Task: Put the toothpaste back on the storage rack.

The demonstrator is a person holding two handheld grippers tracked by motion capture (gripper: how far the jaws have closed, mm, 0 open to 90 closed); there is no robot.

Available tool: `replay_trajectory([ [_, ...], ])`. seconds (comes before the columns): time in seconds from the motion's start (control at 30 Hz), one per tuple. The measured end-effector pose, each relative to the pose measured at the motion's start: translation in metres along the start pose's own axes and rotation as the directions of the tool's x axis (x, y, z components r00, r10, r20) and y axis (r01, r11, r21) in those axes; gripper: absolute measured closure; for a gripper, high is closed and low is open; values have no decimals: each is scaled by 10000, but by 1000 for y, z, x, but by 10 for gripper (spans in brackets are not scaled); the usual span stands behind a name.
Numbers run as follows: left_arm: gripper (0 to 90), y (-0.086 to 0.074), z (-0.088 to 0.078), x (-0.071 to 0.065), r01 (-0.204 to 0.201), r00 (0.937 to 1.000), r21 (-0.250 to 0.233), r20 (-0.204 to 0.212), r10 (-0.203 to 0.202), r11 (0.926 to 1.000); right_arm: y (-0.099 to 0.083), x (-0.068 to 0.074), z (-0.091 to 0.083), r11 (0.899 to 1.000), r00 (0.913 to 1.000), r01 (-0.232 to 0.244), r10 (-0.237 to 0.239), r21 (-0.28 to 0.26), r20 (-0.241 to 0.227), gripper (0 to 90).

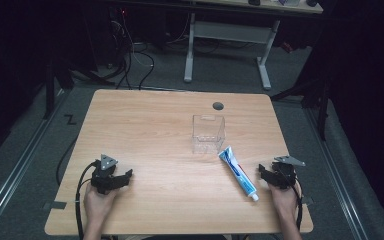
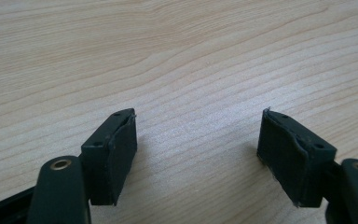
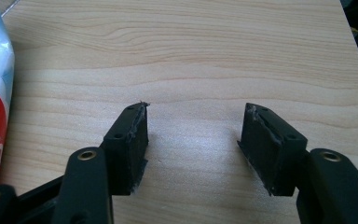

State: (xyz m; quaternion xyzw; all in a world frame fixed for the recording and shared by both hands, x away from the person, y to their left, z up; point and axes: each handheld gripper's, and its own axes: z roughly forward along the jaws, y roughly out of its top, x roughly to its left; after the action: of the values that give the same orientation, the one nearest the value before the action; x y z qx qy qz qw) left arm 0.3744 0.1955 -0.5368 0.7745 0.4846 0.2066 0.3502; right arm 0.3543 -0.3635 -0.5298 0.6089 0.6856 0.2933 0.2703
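beside the toothpaste tube (image 1: 238,173), a clear box (image 1: 208,133) (nothing inside).

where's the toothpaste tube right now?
In the high view the toothpaste tube lies flat on the table at the right, slanted, between the clear box and the right gripper; its end shows at the right gripper view's left edge.

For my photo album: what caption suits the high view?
Two open hand-held grippers, left gripper and right gripper, rest beside a toothpaste tube and clear box.
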Motion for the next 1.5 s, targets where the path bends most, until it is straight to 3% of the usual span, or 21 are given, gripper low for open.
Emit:
replay_trajectory([
  [0.33,284,0,0,2,133,9999,-39,-40,-134,9999,-1,0,-2,9999,9999,114,-113,104,-54,401],
  [0.5,283,0,0,1,115,9999,-18,-48,-115,9999,-2,0,-5,9999,9998,-66,68,108,-201,433],
  [0.87,282,0,0,2,176,9998,-45,-35,-176,9998,-5,3,-27,9982,9972,-207,167,-560,-726,478],
  [1.0,282,0,0,2,191,9998,-51,-20,-192,9998,-6,4,-31,9979,9952,-51,-12,-640,-978,482],
  [1.2,281,0,0,3,204,9998,-49,-4,-204,9998,-9,13,-42,9965,9874,53,-185,-838,-1572,523],
  [1.37,281,0,0,3,215,9998,-55,6,-215,9998,-12,22,-49,9944,9848,252,-423,-1029,-1683,519],
  [1.5,281,0,0,3,225,9997,-67,0,-225,9997,-12,26,-53,9941,9843,165,-351,-1076,-1730,509],
])
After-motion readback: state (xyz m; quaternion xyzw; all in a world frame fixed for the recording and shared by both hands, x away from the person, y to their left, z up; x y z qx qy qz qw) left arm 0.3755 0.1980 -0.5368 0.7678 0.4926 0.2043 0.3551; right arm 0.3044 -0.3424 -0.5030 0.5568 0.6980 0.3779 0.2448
